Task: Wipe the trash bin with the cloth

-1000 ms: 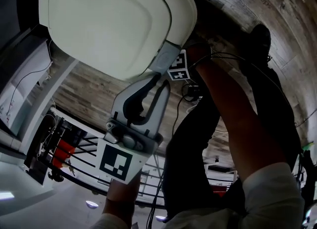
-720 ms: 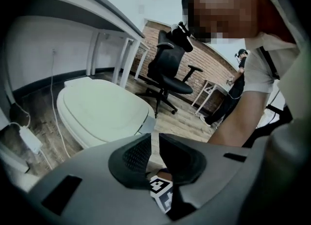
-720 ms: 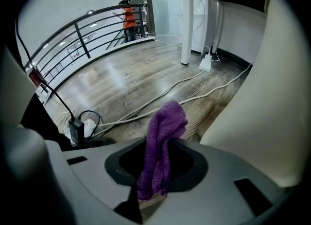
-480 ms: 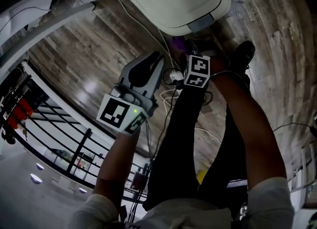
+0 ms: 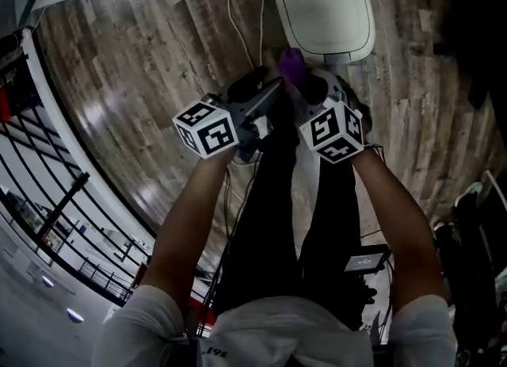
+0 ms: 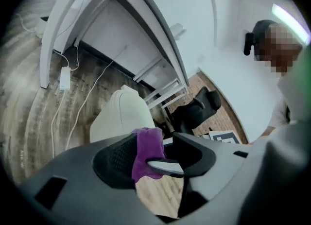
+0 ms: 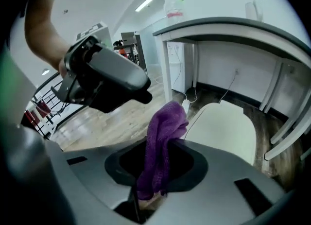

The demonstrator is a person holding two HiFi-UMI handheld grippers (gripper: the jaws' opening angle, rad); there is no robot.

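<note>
Head view, trash bin [image 5: 323, 9]: pale, rounded lid shut, standing on the wood floor [image 5: 127, 64] ahead of my feet and apart from both grippers.
Head view, cloth [image 5: 291, 68]: purple, bunched, raised between me and the bin, touching nothing of the bin.
Head view, left gripper [image 5: 265, 96]: just beside the right gripper [image 5: 310, 86], both noses converging on the cloth.
Left gripper view, my fingers: spread, having just been opening. The cloth [image 6: 146, 151] shows in the gap, but neither pad presses it.
Left gripper view, bin [image 6: 121, 117]: beyond the cloth, low on the floor.
Right gripper view, my fingers: pinched on the cloth [image 7: 163, 141] at its lower end, with the free end standing up past the tips.
Right gripper view, bin [image 7: 223, 127]: lid below and beyond, not yet touched.
Handling, cloth: judged light, soft and limp. It folds over itself, so it needs a firm pinch on the bunched part, leaving a loose pad to drag across the bin.
Handling, bin: judged smooth, hollow plastic that is probably light. It may slide or rock under a hard push, so wipe with moderate pressure, with the lid top as the easiest first surface.
</note>
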